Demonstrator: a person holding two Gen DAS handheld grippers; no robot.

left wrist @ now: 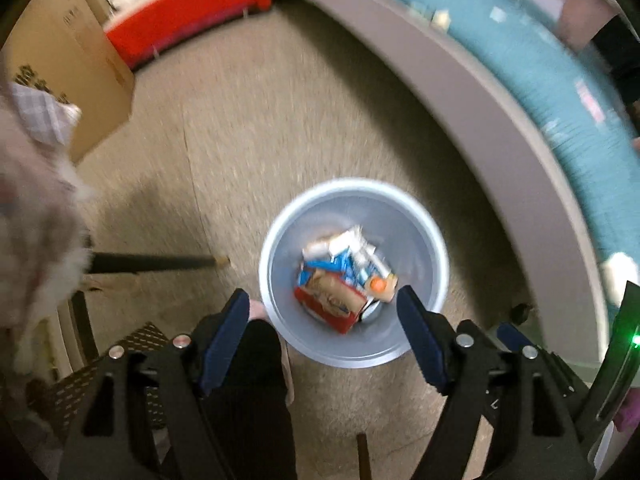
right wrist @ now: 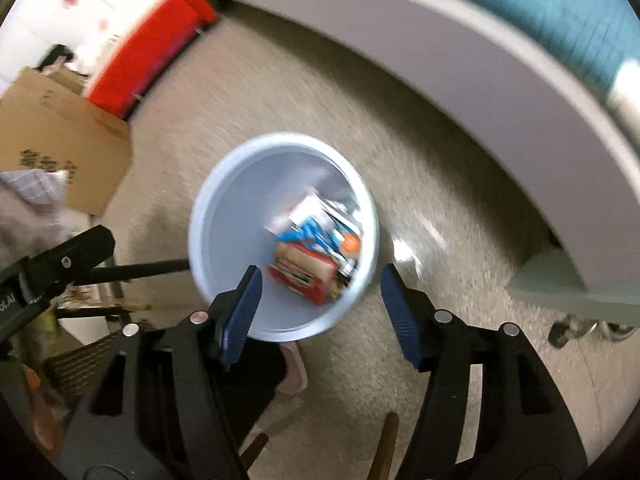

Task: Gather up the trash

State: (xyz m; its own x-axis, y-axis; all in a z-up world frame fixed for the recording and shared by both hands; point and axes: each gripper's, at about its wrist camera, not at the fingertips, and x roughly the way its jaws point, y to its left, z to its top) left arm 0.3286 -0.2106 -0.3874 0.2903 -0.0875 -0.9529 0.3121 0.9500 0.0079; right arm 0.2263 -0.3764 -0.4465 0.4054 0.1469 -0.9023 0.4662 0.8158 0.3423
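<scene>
A pale blue waste bin (left wrist: 276, 236) stands on the beige carpet and holds several wrappers and cartons, with a red and tan carton (left wrist: 332, 300) on top. My left gripper (left wrist: 322, 294) hangs high above it, jaws wide apart with nothing between the blue pads. The right wrist view shows the same bin (right wrist: 212, 200) and the red carton (right wrist: 304, 276) from above. My right gripper (right wrist: 320, 270) is open too and holds nothing. The left gripper's black body (right wrist: 60, 264) shows at the left edge of that view. Both views are motion-blurred.
A low table with a grey side (left wrist: 460, 92) and teal top (left wrist: 540, 92) curves round the right, with small scraps (left wrist: 442, 18) on it. A cardboard box (left wrist: 80, 68) and red furniture (left wrist: 188, 12) lie at the far left. A person's dark trouser leg (left wrist: 256, 360) is beside the bin.
</scene>
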